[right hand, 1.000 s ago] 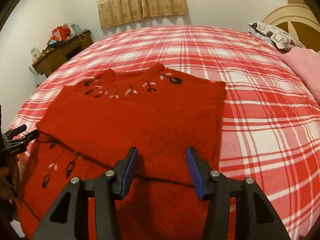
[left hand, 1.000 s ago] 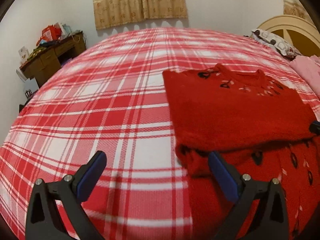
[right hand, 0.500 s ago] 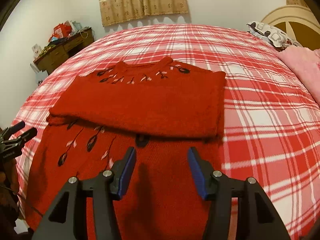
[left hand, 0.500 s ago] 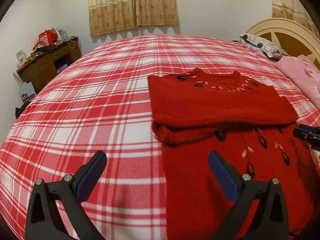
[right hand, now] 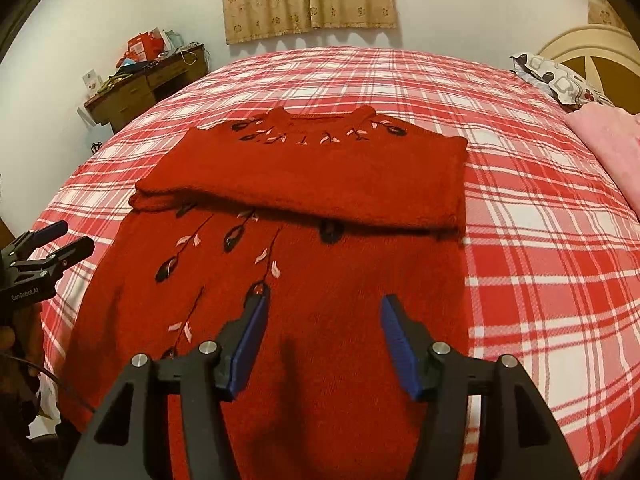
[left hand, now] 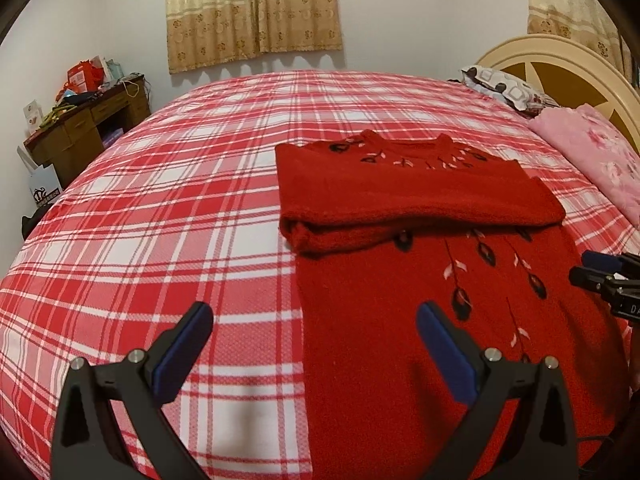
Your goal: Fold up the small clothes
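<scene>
A red knit sweater (left hand: 420, 200) with black and pink leaf embroidery lies on the plaid bed, its sleeves folded across the chest in a thick band; the lower body (right hand: 320, 280) spreads toward me. My left gripper (left hand: 314, 320) is open and empty, above the sweater's near left edge. My right gripper (right hand: 322, 312) is open and empty, above the lower body. Each gripper shows at the edge of the other's view: the right gripper (left hand: 600, 272) at the right edge, the left gripper (right hand: 52, 244) at the left edge.
The red and white plaid bedspread (left hand: 160, 220) covers the whole bed. A pink blanket (left hand: 600, 160) and a patterned pillow (left hand: 500, 88) lie by the cream headboard (left hand: 560, 64) at the right. A cluttered wooden desk (left hand: 80, 128) stands at the left wall.
Both grippers have drawn back from the folded band toward the sweater's bottom hem. More of the lower body shows now. The sweater has not moved.
</scene>
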Available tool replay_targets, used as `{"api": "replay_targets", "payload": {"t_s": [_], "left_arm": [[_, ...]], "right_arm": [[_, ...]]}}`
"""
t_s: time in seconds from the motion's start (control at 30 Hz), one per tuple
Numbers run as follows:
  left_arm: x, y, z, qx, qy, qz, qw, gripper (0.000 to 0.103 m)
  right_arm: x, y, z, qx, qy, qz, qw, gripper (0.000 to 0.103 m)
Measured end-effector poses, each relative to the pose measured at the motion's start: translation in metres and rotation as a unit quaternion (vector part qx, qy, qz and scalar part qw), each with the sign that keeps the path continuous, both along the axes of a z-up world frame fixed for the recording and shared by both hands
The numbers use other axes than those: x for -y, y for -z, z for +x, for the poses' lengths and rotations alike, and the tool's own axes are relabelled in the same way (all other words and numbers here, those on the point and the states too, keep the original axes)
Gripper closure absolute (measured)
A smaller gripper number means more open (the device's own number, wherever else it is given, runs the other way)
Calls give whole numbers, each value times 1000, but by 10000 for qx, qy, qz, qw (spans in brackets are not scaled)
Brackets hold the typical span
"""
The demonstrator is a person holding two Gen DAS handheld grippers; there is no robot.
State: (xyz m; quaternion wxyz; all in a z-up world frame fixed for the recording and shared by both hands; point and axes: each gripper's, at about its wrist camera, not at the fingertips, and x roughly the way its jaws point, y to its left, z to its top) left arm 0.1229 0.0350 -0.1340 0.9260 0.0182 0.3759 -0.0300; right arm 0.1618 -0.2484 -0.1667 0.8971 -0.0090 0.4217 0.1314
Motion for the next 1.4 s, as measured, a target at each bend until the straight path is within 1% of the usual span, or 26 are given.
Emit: {"api": "replay_targets", "payload": {"t_s": [0.37,0.67,0.9,1.17,1.23,1.4], "left_arm": [[8,11,-17,-157,138,-7,9998,0],[9,12,-29,-235,205,-65,9995,0],[15,10,-47,-271,403,87,9988,0],[18,14,-82,-636,701,-33,9955,0],[16,17,-88,-704,678,-40,9952,0],[2,31,-94,-1077,490,-321,9925,1]], "right_arm": [[1,5,-18,-74,-13,81,9999,43],[5,11,-38,-209,-1,125,9997,43],[7,17,-50,-319,21,127,9994,43],[14,28,-76,-491,92,184,9986,42],[15,29,-83,-434,94,156,9989,42],[18,29,-93,-449,172,287,9984,40]]}}
